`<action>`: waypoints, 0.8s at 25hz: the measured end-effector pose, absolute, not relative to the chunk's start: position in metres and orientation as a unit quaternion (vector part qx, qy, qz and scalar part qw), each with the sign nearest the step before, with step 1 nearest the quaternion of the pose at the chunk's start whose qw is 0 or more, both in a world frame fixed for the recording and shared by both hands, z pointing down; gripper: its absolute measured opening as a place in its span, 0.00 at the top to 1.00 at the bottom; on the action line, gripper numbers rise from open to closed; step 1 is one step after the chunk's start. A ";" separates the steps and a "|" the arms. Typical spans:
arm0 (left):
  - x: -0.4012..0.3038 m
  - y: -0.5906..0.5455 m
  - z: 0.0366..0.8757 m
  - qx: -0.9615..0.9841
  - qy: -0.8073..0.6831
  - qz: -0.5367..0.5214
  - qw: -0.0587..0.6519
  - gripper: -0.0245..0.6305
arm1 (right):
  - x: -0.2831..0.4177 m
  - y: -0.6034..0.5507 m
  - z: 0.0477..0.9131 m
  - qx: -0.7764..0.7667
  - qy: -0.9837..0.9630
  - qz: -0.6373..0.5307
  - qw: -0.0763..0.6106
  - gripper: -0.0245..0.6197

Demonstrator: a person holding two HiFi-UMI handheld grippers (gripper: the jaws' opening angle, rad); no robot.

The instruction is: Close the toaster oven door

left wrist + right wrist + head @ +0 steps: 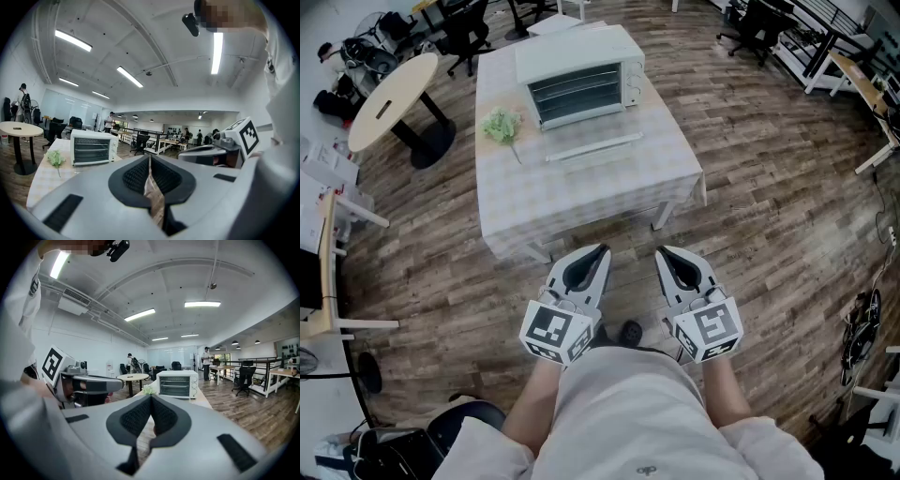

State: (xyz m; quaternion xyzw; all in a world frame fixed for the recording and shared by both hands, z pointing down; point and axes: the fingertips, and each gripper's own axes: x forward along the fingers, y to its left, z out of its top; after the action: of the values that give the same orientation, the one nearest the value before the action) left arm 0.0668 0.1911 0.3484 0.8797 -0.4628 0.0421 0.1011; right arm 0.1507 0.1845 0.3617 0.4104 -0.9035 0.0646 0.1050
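Note:
A white toaster oven stands at the far side of a table with a checked cloth. Its door is folded down flat in front, the pale handle bar nearest me, and the racks show. Both grippers hang low by the person's waist, well short of the table. The left gripper is shut with nothing in it, and so is the right gripper. The oven shows far off in the left gripper view beyond the left gripper, and the oven also lies beyond the right gripper.
A green leafy bunch lies on the table left of the oven. A round wooden table stands at the far left, with office chairs and desks around the room. A white chair is at my left. Wooden floor lies between me and the table.

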 end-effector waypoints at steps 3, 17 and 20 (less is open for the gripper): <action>0.069 0.192 0.346 0.879 -0.464 0.043 0.100 0.93 | 0.153 0.185 0.359 0.408 -0.905 0.060 0.107 0.96; 0.083 0.211 0.355 0.876 -0.465 0.066 0.106 0.93 | 0.157 0.206 0.361 0.390 -0.914 0.064 0.096 0.96; 0.080 0.210 0.357 0.875 -0.467 0.068 0.108 0.93 | 0.156 0.203 0.365 0.390 -0.913 0.070 0.094 0.96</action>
State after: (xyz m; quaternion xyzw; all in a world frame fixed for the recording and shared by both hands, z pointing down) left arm 0.0800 0.2104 0.3567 0.8748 -0.4672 0.0682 0.1082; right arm 0.1559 0.2032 0.3652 0.3904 -0.9131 0.0701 0.0940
